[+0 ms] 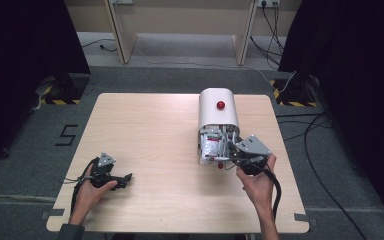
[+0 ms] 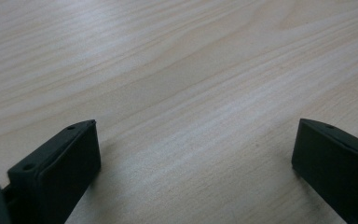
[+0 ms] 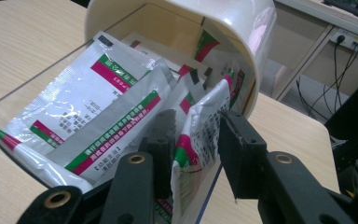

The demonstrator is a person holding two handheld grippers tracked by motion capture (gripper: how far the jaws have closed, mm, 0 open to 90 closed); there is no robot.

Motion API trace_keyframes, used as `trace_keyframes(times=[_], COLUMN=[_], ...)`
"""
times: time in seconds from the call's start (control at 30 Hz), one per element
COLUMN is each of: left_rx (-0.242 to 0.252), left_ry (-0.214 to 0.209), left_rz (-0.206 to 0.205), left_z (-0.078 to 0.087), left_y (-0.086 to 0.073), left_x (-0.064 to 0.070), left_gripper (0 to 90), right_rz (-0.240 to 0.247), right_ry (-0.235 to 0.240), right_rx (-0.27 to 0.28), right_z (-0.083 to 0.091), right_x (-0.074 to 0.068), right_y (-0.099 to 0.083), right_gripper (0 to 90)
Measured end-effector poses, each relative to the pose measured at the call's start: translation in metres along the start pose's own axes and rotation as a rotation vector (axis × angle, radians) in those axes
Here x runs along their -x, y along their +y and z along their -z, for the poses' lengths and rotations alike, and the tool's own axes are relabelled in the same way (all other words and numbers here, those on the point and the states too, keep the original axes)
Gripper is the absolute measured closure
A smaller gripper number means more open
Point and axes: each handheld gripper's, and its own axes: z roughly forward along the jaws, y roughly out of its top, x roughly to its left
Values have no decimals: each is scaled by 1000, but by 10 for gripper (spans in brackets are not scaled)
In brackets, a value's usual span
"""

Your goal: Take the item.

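A white dome-topped box [image 1: 219, 112] with a red knob [image 1: 220, 105] lies on the table, its near end open. In the right gripper view a clear front [image 3: 9, 109] holds several silver sachets [image 3: 98, 93] with red and green bands. My right gripper [image 3: 198, 135] reaches into that opening, its jaws closed from both sides on one upright sachet [image 3: 205, 116]. In the high view the right gripper [image 1: 232, 150] sits at the box's near right corner. My left gripper [image 1: 125, 179] rests low over the bare wood at the front left, and its jaws [image 2: 196, 154] stand wide apart with nothing between them.
The light wood table [image 1: 155, 130] stretches bare between the two hands. Black curtains flank both sides, cables [image 1: 310, 130] trail on the grey floor at the right, and wooden desk legs [image 1: 122, 35] stand beyond the far edge.
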Motion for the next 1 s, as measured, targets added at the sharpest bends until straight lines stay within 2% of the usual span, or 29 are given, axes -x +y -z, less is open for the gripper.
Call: trace_keyframes(times=[0.27,0.4,0.53,1.0], left_rx=[0,0,0,1], left_ry=[0,0,0,0], left_rz=[1,2,2,3], left_z=[0,0,0,0], left_y=[0,0,0,0], left_x=[0,0,0,0], left_gripper=[2,1,1,1], right_rz=[8,16,29,16], right_ry=[-5,-4,-6,28], right_rx=[2,1,7,124], right_z=[-3,-3,-1,29], right_x=[0,-1,-1,4], right_y=[-1,-2,-3,7], right_gripper=[703,780,821,859])
